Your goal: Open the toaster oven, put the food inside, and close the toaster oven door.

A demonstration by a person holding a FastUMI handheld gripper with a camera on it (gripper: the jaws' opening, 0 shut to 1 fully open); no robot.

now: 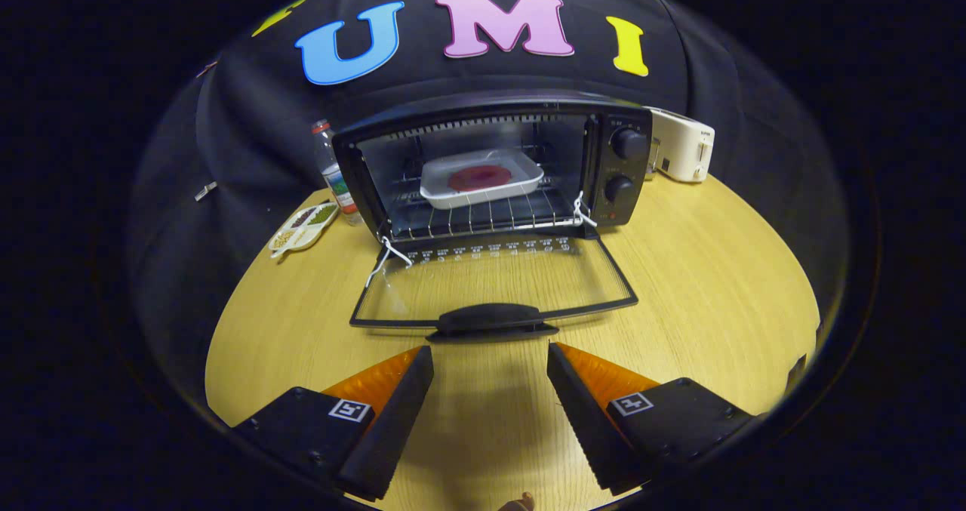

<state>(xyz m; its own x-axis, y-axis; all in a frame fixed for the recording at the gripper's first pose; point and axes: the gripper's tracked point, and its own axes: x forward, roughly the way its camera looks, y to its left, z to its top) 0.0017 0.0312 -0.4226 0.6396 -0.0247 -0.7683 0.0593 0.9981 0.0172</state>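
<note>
toaster [683,146] | half hidden behind oven [483,171] | dial markings illegible

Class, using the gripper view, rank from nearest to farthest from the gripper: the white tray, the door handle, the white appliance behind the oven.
Gripper is open.
1. Door handle, just ahead.
2. White tray, inside the toaster oven.
3. White appliance, behind on the right.

Light falls from overhead, bright and warm on the table [702,300], dim toward the cloth wall. The gripper [490,360], its fingers spread apart with nothing between them, throws a soft shadow on the wood between and ahead of them. The oven [490,164] door's glass carries faint glare. Focus is sharp at centre; fisheye bending curves the table's edge, and the rim darkens.
</note>
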